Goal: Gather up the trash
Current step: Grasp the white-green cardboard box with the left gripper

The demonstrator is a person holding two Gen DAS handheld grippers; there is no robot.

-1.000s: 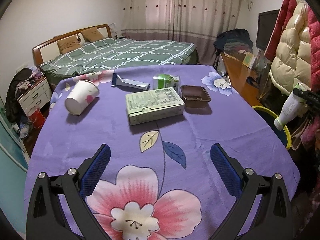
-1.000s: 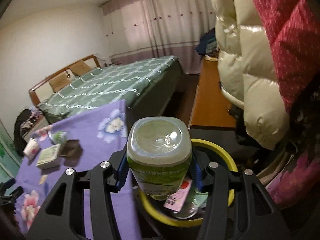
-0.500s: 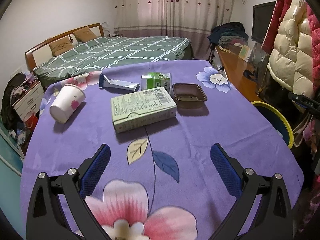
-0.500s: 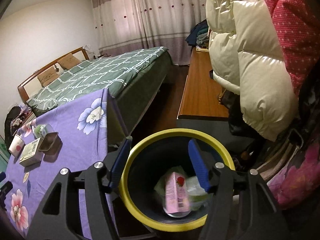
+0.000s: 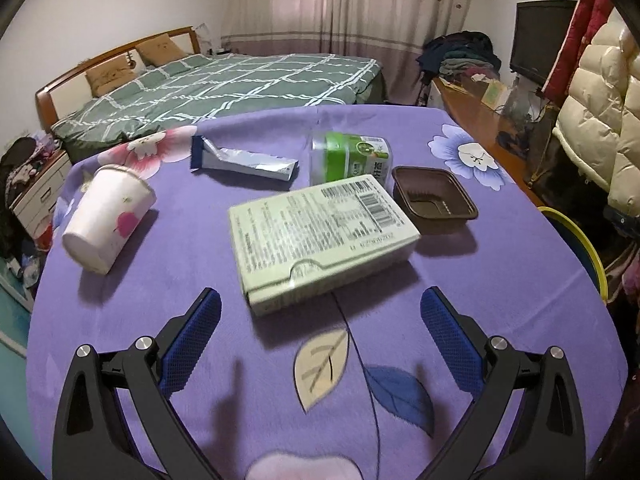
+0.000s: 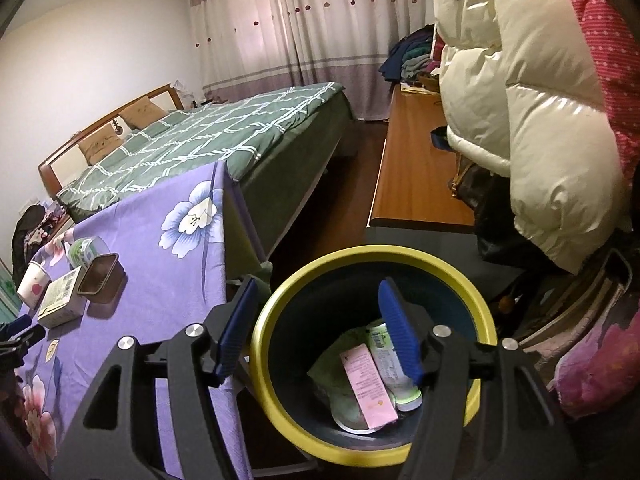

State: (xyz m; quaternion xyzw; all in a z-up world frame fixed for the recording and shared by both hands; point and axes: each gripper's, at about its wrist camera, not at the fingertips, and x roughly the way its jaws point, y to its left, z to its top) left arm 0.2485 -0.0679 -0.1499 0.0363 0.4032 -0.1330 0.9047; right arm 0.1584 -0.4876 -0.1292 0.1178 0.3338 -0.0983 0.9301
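On the purple flowered tablecloth point(image 5: 500, 280) lie a pale green carton point(image 5: 320, 236), a white paper cup point(image 5: 108, 218) on its side, a silver wrapper point(image 5: 244, 162), a green jar point(image 5: 350, 158) and a brown plastic tray point(image 5: 434, 198). My left gripper point(image 5: 320, 320) is open just in front of the carton, nothing between its fingers. My right gripper point(image 6: 318, 316) hangs open and empty over the yellow-rimmed bin point(image 6: 472, 292). Inside the bin lie a white bottle point(image 6: 390, 364), a pink box point(image 6: 368, 386) and other trash.
The bin stands off the table's right edge, its rim point(image 5: 584, 248) showing in the left wrist view. A wooden desk point(image 6: 416, 176) and hanging puffy coats point(image 6: 532, 92) crowd the right side. A green-quilted bed point(image 5: 240, 84) lies beyond the table.
My right gripper opened and let go of the white bottle, which now lies in the bin. My left gripper moved forward and lower toward the carton.
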